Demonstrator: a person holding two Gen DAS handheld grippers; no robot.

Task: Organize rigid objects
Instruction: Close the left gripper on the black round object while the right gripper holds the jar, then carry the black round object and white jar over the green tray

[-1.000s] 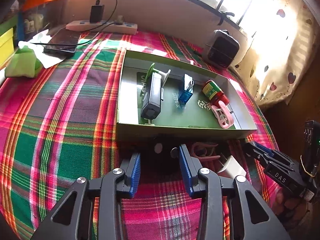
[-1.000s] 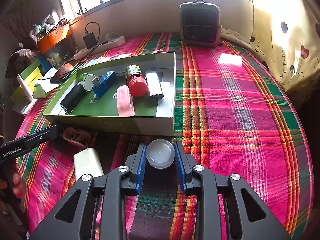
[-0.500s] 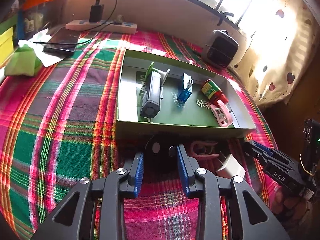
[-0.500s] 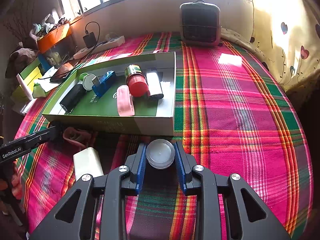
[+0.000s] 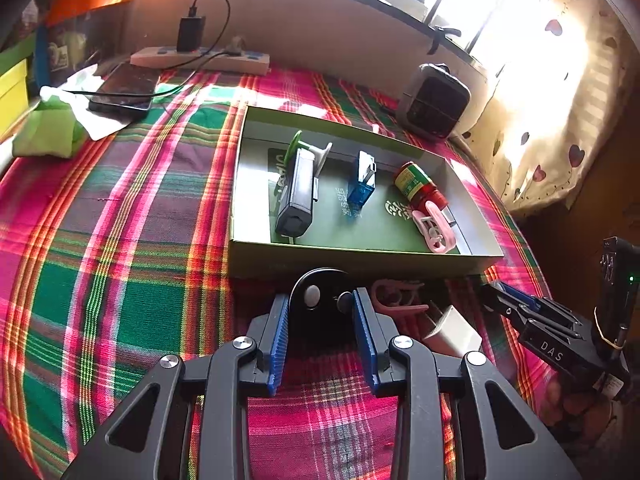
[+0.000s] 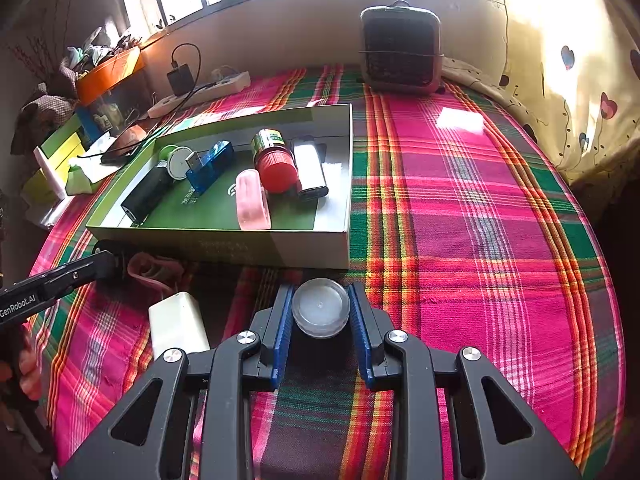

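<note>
Blue pads of the right gripper (image 6: 320, 310) clamp a clear round jar (image 6: 320, 307) just before the green box (image 6: 280, 246). Left gripper (image 5: 320, 306) seems closed on a black disc-shaped object (image 5: 316, 296), though shadow obscures the contact.

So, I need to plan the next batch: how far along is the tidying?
Done: black case, blue USB stick, red-capped bottle and pink clip lie in the green box. In hand: right gripper holds a clear round jar; left gripper closes around a black disc. Left: white charger, pink clip beside the box.
</note>
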